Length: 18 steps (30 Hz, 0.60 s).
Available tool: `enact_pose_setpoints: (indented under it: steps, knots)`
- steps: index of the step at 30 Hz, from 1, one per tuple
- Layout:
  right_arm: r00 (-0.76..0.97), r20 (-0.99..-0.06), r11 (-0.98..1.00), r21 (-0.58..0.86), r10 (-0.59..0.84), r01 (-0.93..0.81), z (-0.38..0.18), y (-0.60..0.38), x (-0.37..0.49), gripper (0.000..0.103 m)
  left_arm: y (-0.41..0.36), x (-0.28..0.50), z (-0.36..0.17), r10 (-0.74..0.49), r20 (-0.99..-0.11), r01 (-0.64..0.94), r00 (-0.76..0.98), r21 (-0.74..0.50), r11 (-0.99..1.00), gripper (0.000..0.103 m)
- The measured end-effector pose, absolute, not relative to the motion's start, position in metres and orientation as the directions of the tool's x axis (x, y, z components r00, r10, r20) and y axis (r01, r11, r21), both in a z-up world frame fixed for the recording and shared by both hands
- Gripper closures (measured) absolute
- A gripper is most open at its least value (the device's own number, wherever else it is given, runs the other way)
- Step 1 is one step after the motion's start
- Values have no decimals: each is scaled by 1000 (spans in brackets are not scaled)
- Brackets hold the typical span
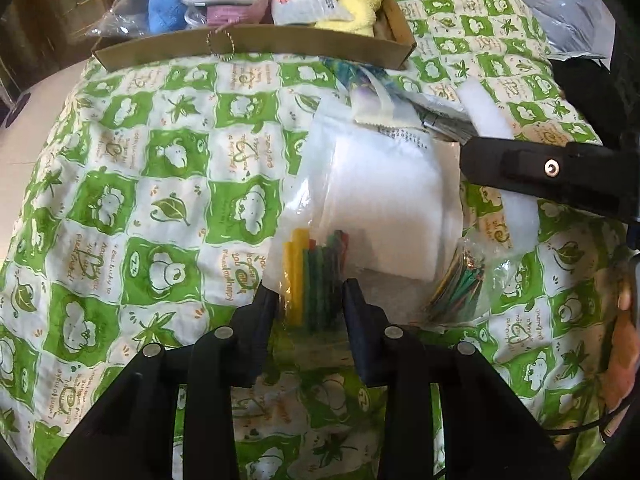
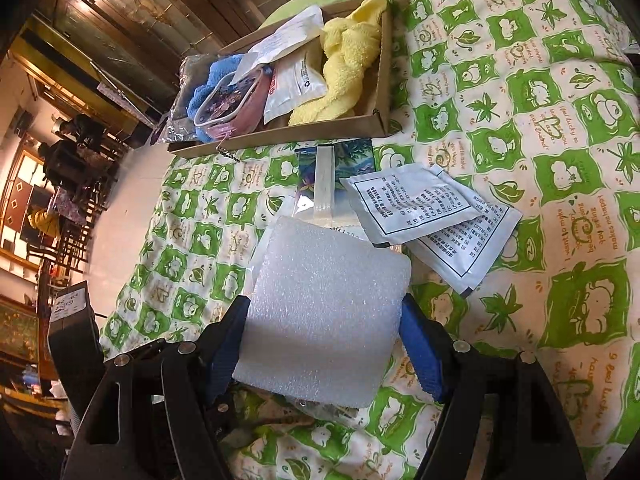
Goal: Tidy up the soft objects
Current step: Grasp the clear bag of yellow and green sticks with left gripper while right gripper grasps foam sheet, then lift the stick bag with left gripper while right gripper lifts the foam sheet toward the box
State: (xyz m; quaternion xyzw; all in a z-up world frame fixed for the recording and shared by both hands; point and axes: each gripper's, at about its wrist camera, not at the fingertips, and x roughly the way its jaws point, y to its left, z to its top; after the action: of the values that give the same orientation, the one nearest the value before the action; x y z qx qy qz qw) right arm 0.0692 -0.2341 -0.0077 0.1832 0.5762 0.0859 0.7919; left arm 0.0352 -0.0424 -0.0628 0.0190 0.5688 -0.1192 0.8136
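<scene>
My left gripper (image 1: 310,292) is shut on a clear bag of coloured sticks (image 1: 316,276), its black fingers pressing the bag from both sides low over the green-checked cloth (image 1: 160,200). In the right wrist view my right gripper (image 2: 325,304) is shut on a white foam block (image 2: 320,336), with the blue pads on its two sides. The block is held above the cloth. One finger of the right gripper (image 1: 520,168) shows at the right of the left wrist view. A cardboard box (image 1: 256,46) at the far side holds a yellow towel (image 2: 344,76), a blue towel (image 1: 168,0), a pink pouch (image 1: 228,0) and white packets.
A flat white bag (image 1: 384,208) and another small bag of coloured ties (image 1: 456,284) lie beside the held bag. Two white printed sachets (image 2: 432,216) and a picture-printed packet (image 2: 352,156) lie before the box. The cloth's edge drops to the floor on the left. A hand (image 1: 624,320) is at the right.
</scene>
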Motion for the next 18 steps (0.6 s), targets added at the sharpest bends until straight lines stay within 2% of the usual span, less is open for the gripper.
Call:
enact_pose_setpoints:
  steps: [1, 11, 18]
  knots:
    - [323, -880, 918, 390, 348, 73, -7, -234, 69, 30, -44, 35, -62, -177, -925, 219, 337, -106, 970, 89]
    - [362, -861, 916, 398, 357, 44, 11, -233, 62, 30, -21, 27, -34, -295, -863, 186, 411, -237, 953, 90]
    - [372, -856, 919, 393, 358, 19, 19, -228, 59, 30, -1, 35, -17, -302, -831, 135, 468, -270, 953, 90]
